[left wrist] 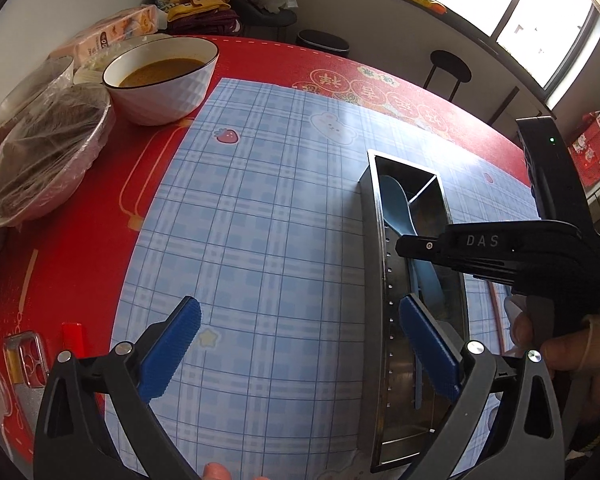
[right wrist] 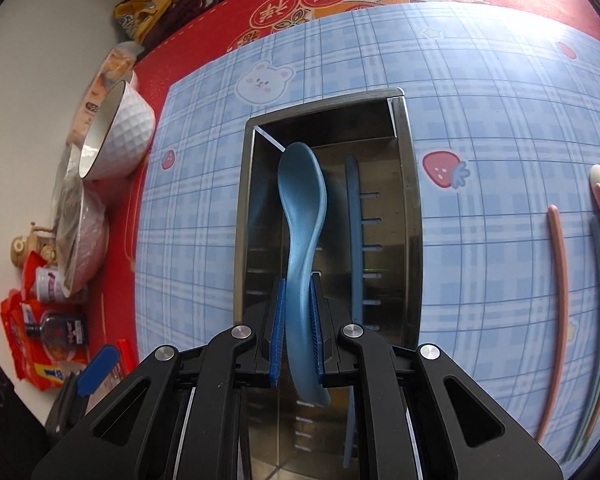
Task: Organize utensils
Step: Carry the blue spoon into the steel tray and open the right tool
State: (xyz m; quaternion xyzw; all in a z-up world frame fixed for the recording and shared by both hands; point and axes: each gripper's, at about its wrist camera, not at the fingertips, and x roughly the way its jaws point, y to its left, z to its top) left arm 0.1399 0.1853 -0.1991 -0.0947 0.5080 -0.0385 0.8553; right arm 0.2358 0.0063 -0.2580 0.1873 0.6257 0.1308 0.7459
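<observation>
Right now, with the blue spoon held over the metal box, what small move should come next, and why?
Probably lower it slightly, then open the jaws. The right gripper is clamped on the blue spoon, whose bowl already sits inside the metal box beside a blue utensil. The left gripper is open and holds nothing.

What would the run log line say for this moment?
step: blue spoon over metal utensil box | right gripper: shut on spoon | left gripper: open, holding nothing | waiting: pink chopsticks on mat

The left gripper (left wrist: 300, 344) hangs open over the blue plaid mat (left wrist: 260, 240). Beyond its right finger, a metal utensil box (left wrist: 374, 280) holds a blue spoon (left wrist: 398, 204).
</observation>
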